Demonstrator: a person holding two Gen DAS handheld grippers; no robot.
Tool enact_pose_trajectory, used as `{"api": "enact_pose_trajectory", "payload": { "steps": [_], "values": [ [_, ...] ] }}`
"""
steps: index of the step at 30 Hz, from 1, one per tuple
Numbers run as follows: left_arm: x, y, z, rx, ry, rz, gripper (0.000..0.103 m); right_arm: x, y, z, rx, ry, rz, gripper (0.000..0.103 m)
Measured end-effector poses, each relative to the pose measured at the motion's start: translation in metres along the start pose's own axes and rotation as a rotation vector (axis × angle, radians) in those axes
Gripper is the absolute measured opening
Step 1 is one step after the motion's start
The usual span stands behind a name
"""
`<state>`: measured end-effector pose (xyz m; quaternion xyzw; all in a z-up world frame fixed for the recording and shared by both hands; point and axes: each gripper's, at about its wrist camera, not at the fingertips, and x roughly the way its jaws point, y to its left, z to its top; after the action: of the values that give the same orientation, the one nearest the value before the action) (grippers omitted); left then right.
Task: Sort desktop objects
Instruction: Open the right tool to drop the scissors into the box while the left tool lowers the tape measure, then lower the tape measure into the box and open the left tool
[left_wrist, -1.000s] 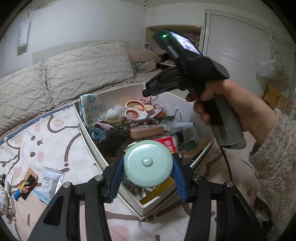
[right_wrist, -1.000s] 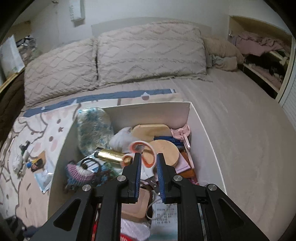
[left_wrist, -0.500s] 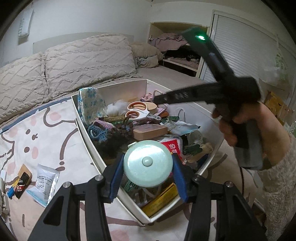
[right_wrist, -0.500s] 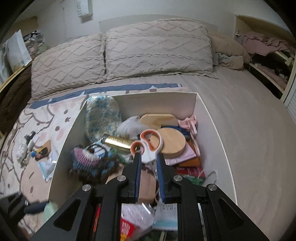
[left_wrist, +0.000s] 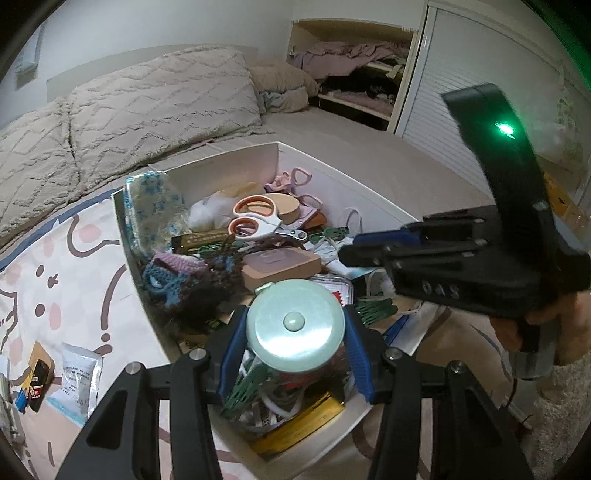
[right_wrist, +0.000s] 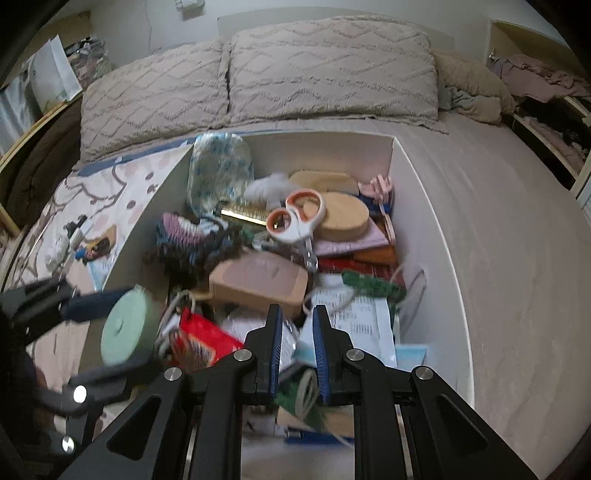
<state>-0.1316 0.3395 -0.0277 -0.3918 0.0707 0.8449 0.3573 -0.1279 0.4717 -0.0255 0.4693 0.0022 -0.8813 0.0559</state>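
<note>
My left gripper (left_wrist: 293, 319) is shut on a mint-green round disc (left_wrist: 295, 328) and holds it above the near end of a white box (left_wrist: 229, 162) crammed with small things. In the right wrist view the same disc (right_wrist: 125, 328) hangs over the box's left wall. My right gripper (right_wrist: 297, 314) hovers over the near part of the box, jaws a narrow gap apart with nothing between them; it also shows at the right (left_wrist: 354, 251). Orange-handled scissors (right_wrist: 295, 218) lie on top of the pile beside a round wooden lid (right_wrist: 343, 218).
The box (right_wrist: 417, 206) sits on a bed with grey pillows (right_wrist: 328, 66) behind it. A pink case (left_wrist: 280, 262) and a crocheted piece (left_wrist: 173, 273) lie in the box. Sachets (left_wrist: 79, 373) lie on the cartoon blanket at the left. A shelf of clothes (left_wrist: 354, 77) is at the right.
The right gripper has come down from above the box's far end to low over its near end. The left gripper, still holding the disc, has shifted a little along the box.
</note>
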Motion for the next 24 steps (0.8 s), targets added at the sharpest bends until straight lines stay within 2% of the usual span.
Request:
{"api": "enact_pose_trajectory", "payload": {
  "steps": [7,12,16,24],
  "values": [
    [0.011,-0.014,0.015,0.003,0.047,-0.007,0.050,-0.015,-0.007,-0.014,0.009,-0.007,0.021,0.017],
    [0.029,-0.025,0.022,0.014,0.117,-0.010,0.050,-0.026,-0.015,-0.019,0.011,-0.007,0.003,0.017],
    [0.043,-0.032,0.024,0.037,0.164,0.018,0.050,-0.036,-0.024,-0.025,0.026,-0.020,0.005,0.017],
    [0.062,-0.046,0.028,0.044,0.199,0.002,0.050,-0.041,-0.036,-0.036,0.027,-0.006,-0.024,0.017]
  ]
}}
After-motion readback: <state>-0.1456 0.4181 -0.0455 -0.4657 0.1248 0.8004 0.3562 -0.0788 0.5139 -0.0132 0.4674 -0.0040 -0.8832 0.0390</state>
